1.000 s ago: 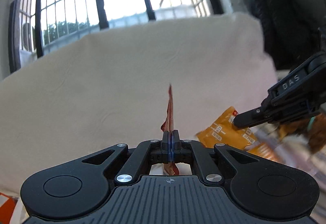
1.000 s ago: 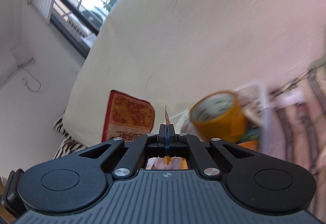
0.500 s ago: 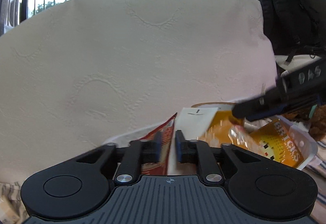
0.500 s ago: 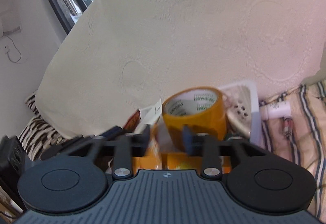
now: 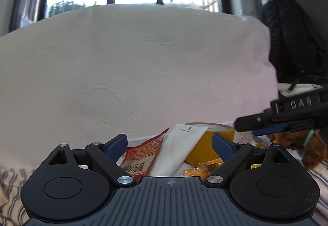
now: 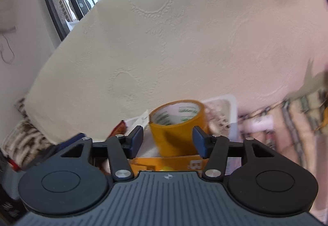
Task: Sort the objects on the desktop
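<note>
Fingers spread and empty on both the left gripper point(image 5: 169, 145) and right gripper point(image 6: 167, 140), over a red snack packet point(image 5: 141, 157), tape roll point(image 6: 176, 123) and orange packet point(image 6: 164, 162).

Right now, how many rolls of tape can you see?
1. The tape roll stands in the white bin, beside the packets, just ahead of both open grippers. Others may be hidden under them.
</note>
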{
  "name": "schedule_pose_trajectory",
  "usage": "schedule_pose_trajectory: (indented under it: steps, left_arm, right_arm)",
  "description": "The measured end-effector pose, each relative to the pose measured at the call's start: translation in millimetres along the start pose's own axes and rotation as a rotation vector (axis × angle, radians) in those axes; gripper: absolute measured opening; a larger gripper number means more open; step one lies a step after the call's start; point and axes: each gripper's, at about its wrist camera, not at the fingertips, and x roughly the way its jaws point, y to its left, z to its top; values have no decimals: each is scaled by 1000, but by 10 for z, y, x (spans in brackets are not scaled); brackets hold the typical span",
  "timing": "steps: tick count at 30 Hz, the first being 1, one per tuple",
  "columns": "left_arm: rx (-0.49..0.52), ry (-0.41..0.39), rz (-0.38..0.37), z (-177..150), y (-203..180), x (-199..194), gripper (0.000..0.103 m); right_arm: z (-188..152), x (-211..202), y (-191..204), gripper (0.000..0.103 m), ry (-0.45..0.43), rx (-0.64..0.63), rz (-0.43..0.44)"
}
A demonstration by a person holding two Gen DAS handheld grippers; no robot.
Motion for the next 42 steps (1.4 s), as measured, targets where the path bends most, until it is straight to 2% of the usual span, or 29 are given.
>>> schedule_pose_trajectory:
  steps: [1,3,5,8,9,13,15,21,26,35,42]
  left_arm:
    - [-15,9,27,13,-8,-24,95]
    - [-41,7,46,26,-36,-115,96]
    - [-52,6,51,34,-79,-233,100]
    - [-66,9,69,34,-143,-453,102]
    - [-71,8,71,29,-171,-543,102]
    - [-96,7,75,-60,-277,-969,103]
    - [-101,20,102,-127,-339,-1152,103]
    - [-97,71,191,-424,-486,-1548,103]
    - [-120,67,216,-567,-512,-1823,103]
    - [-157,61,198,-581,-471,-1982,103]
    - [-119,57,202,-568,-498,-1940,103]
  right_arm:
    - [-9,-27,44,59,-18,-28,-31]
    - [-30,-84,128,70,-58,-89,-85]
    - [-83,-168,235,76,-93,-147,-154]
    - [-219,-345,391,79,-142,-223,-221]
    - [-268,-408,429,85,-152,-232,-237]
    - [-576,-749,565,93,-186,-275,-289]
    - [-732,-861,595,98,-193,-298,-322]
    - [-1161,-1189,640,102,-164,-313,-357]
    - [-1355,-1365,723,102,-167,-330,-353]
    - [-1417,-1439,850,102,-192,-348,-362]
    - [-1386,-1363,826,102,-184,-324,-371]
